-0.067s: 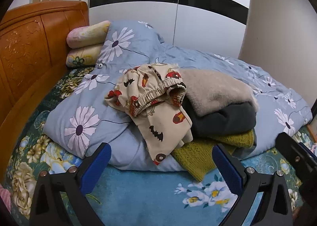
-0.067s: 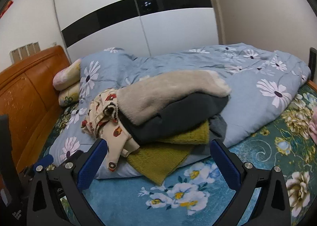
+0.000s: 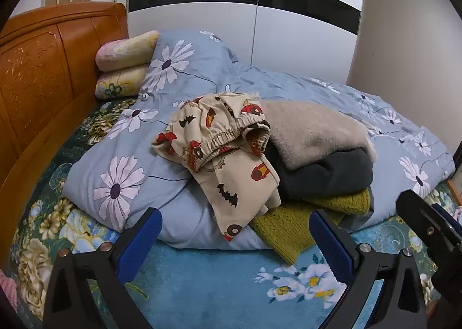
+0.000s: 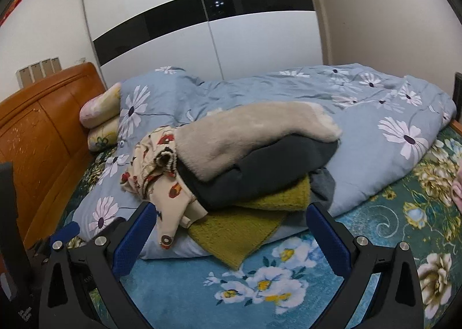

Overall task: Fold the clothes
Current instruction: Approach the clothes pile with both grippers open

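At the left of the left wrist view, the left gripper (image 3: 235, 235) hovers over the blue floral sheet (image 3: 208, 280) with its jaws wide apart and nothing between them. Just above it, at centre frame, the printed pyjama trousers (image 3: 231, 155) lie crumpled on the daisy duvet (image 3: 121, 167), the elastic waistband bunched and one leg trailing toward the lower edge. Right of them sit the beige fleece (image 3: 311, 129), the dark grey garment (image 3: 326, 170) and the olive knit (image 3: 291, 228), stacked loosely rather than squarely. The right gripper (image 4: 232, 228), at the bottom centre of its own view, also stands spread and empty. To fold well, I judge a garment should be pinched at a hem or waistband and drawn onto the flat sheet.
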Motion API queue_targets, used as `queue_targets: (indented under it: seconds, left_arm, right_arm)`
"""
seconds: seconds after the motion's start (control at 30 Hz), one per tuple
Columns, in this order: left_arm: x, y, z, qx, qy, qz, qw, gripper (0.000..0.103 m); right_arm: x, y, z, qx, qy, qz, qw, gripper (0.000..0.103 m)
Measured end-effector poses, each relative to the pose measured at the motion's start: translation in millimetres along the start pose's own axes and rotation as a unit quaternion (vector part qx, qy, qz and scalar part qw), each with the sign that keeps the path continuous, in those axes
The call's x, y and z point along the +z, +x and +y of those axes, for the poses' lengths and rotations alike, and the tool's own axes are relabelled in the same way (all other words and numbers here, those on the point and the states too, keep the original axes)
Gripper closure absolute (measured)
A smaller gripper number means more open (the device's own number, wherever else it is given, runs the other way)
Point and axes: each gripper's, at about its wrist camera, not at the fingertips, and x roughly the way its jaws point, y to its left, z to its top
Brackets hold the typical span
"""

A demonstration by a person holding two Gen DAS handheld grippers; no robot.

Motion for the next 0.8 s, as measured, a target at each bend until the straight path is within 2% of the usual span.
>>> queue_targets:
  seconds: [0.43,0.8]
  left_arm:
    - [9,-6,3,0.018,0.015,-0.023,0.9995,0.000]
    - [8,0,2,0.017,0.018,-0.011,0.9996,0.000]
  right_arm:
    - [-3,3,20,0.025,-0.028,-0.011,0.999,0.000]
    - [-7,6,22,0.020,-0.026,-0.007,0.999,0.000]
